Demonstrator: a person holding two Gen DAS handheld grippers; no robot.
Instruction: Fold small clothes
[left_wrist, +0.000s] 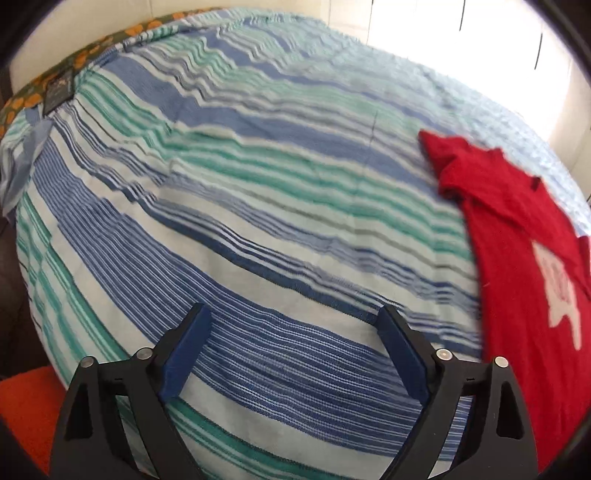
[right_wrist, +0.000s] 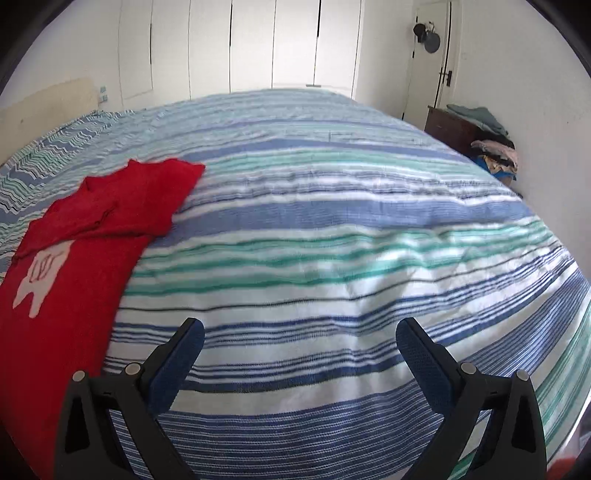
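Note:
A small red shirt (left_wrist: 524, 258) with a white print lies flat on the striped bedspread (left_wrist: 258, 206). It is at the right edge of the left wrist view and at the left of the right wrist view (right_wrist: 74, 258). One sleeve is folded across its upper part in the right wrist view. My left gripper (left_wrist: 293, 317) is open and empty above the bedspread, left of the shirt. My right gripper (right_wrist: 301, 328) is open and empty above the bedspread (right_wrist: 332, 229), right of the shirt.
White wardrobe doors (right_wrist: 258, 48) stand behind the bed. A dark chest (right_wrist: 450, 129) with piled clothes (right_wrist: 491, 147) stands at the right wall by a door (right_wrist: 432, 55). A flowered pillow (left_wrist: 37, 99) and light blue cloth (left_wrist: 22, 162) lie at the bed's far left.

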